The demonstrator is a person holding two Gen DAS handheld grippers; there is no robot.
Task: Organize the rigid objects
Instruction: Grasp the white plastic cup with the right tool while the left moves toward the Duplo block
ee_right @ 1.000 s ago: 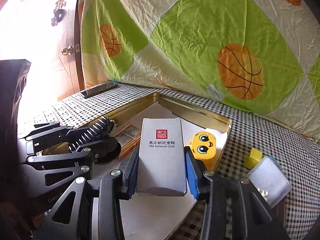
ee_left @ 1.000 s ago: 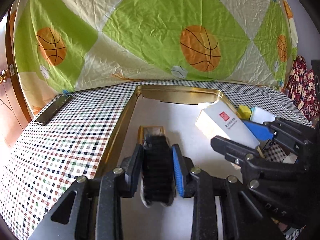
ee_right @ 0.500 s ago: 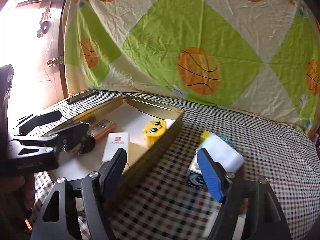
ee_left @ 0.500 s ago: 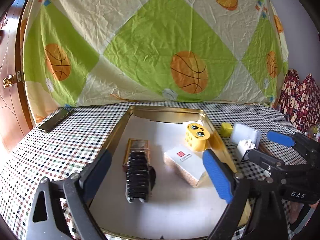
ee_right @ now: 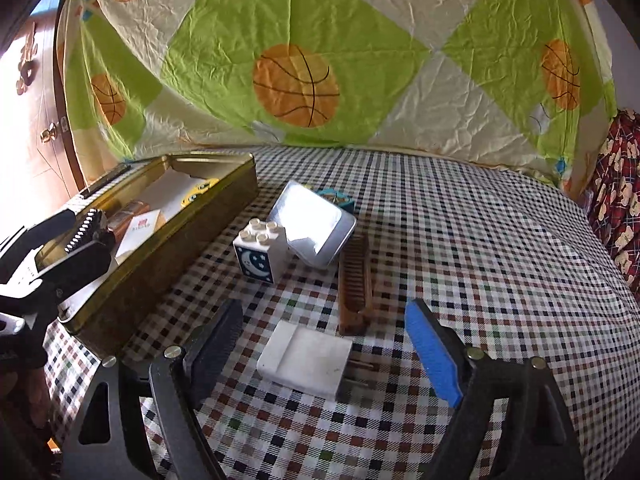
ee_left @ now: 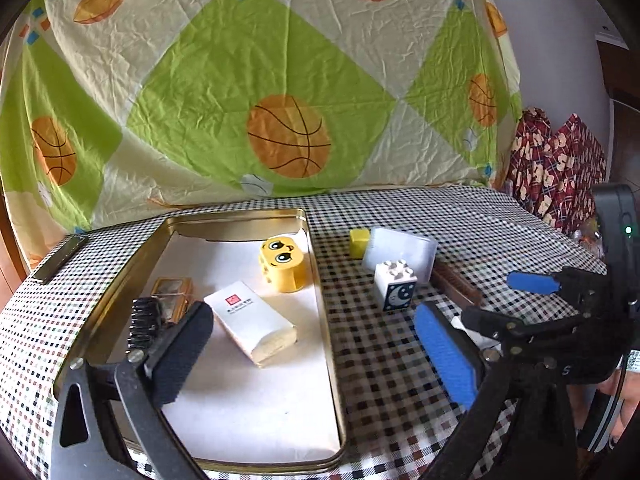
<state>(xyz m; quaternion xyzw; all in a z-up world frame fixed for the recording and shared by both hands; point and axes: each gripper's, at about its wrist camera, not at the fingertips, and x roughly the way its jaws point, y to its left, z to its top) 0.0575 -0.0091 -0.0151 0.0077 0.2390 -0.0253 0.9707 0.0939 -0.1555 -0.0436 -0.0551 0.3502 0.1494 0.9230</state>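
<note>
Left gripper (ee_left: 316,344) jaws just opened wide, empty, over shallow gold metal tin (ee_left: 324,320). Right gripper (ee_right: 324,344) likewise just opened, straddling flat white plastic charger (ee_right: 306,358), pads apart from it.

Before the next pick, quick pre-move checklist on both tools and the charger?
1. Left tool empty, jaws just opened: ok.
2. Right tool empty, jaws just opened: ok.
3. White charger lies between the right tool's pads, untouched: ok.
4. Comb close beside the charger, may get bumped: not ok.
5. Free floor space in gold tin: ok.
6. Charger prongs clear of the cloth: cannot tell.
</note>
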